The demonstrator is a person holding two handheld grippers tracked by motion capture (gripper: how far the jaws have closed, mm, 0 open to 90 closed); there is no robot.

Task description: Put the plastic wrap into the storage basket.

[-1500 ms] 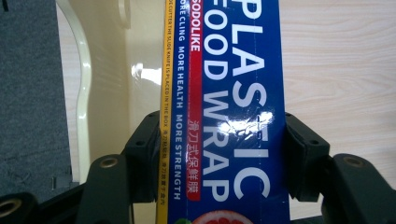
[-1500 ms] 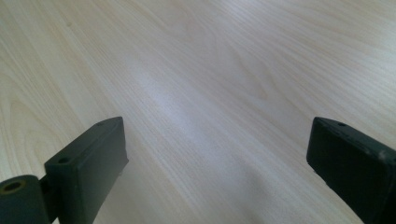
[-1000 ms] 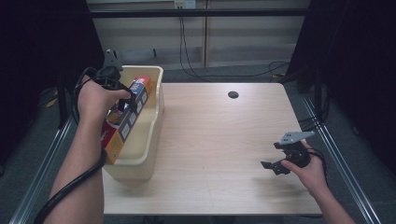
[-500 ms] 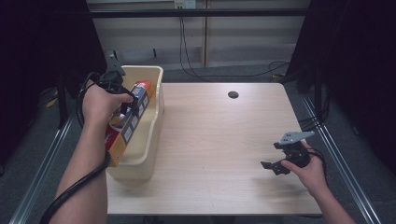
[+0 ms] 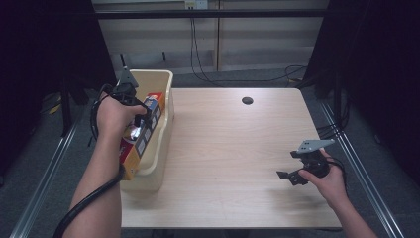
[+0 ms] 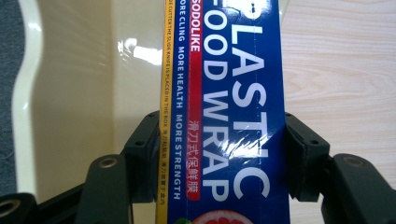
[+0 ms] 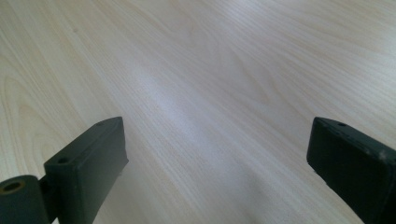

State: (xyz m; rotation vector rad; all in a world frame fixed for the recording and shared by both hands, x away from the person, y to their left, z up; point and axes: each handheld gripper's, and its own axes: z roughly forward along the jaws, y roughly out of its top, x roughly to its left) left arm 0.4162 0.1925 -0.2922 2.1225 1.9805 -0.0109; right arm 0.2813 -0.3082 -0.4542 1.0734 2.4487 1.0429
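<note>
Plastic wrap box [image 6: 224, 116], clamped by the left gripper [image 5: 130, 106], had risen farther from the tub [image 5: 159, 148]; right gripper [image 5: 297, 173] hovered wide open, empty, above the counter [image 5: 233, 148].

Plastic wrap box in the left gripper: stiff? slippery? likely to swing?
The plastic wrap box looks like a long rigid carton, so probably stiff. Its glossy face may slip. The left gripper clamps across its width, with length extending beyond, so it may pivot over the bin.
</note>
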